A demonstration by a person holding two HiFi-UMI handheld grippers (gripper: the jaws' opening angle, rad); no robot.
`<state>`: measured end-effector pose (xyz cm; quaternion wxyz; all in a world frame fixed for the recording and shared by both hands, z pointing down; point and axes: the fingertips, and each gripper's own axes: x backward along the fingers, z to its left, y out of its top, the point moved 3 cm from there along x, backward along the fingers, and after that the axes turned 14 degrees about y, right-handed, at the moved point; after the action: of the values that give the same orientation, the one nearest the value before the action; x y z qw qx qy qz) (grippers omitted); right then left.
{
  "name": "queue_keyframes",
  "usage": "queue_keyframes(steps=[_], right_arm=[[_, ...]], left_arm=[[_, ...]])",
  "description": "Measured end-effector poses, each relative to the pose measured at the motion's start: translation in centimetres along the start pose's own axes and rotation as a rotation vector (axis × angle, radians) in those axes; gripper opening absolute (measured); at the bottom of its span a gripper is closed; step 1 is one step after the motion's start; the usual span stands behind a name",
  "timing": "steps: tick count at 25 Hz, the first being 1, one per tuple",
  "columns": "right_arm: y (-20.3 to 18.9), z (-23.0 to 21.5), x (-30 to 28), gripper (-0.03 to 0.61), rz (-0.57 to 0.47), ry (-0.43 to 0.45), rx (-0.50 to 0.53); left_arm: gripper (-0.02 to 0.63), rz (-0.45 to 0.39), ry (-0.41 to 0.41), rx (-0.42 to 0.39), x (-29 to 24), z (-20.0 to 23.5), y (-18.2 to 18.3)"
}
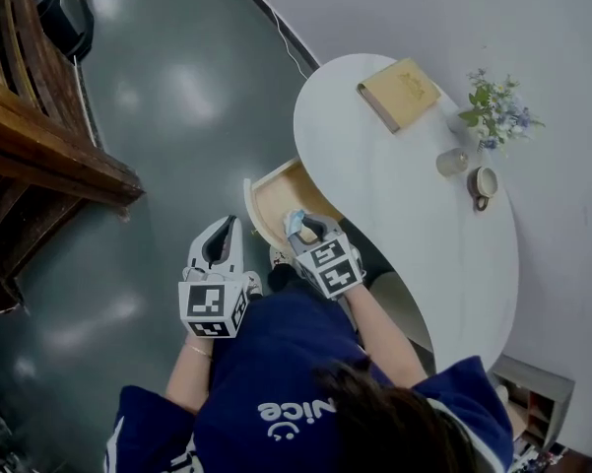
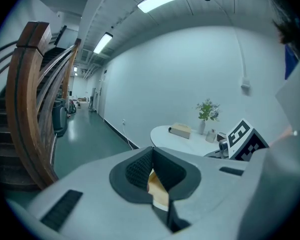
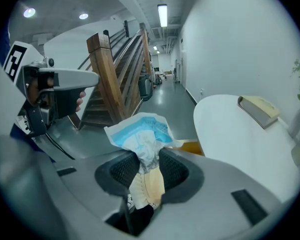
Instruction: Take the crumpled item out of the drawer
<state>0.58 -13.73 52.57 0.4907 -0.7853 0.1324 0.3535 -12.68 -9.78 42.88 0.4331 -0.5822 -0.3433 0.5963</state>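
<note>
The crumpled item (image 3: 140, 134), a blue-and-white wrapper, is pinched between the pads of my right gripper (image 3: 145, 160), which is shut on it. In the head view that gripper (image 1: 303, 227) holds the wrapper (image 1: 295, 221) just above the open wooden drawer (image 1: 266, 201) under the white table (image 1: 394, 205). My left gripper (image 1: 232, 229) hangs left of the drawer over the floor, apart from it. In its own view the left gripper (image 2: 150, 156) has its tips together with nothing between them, and only a strip of the drawer's wood (image 2: 159, 190) shows behind the pads.
On the table lie a tan book (image 1: 399, 92), a vase of flowers (image 1: 493, 114), a small glass (image 1: 452, 162) and a mug (image 1: 485, 182). A wooden staircase (image 1: 39, 136) stands at the left across the grey floor. The wall runs close behind the table.
</note>
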Motion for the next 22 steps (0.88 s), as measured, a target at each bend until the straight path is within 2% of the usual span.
queue_keyframes(steps=[12, 22], right_arm=[[1.6, 0.8, 4.5, 0.130, -0.154, -0.098, -0.038], [2.6, 1.2, 8.2, 0.130, -0.278, -0.174, -0.058]], left_arm=[[0.005, -0.025, -0.072, -0.037, 0.4, -1.5, 0.5], [0.005, -0.055, -0.106, -0.027, 0.8, -2.5, 1.1]])
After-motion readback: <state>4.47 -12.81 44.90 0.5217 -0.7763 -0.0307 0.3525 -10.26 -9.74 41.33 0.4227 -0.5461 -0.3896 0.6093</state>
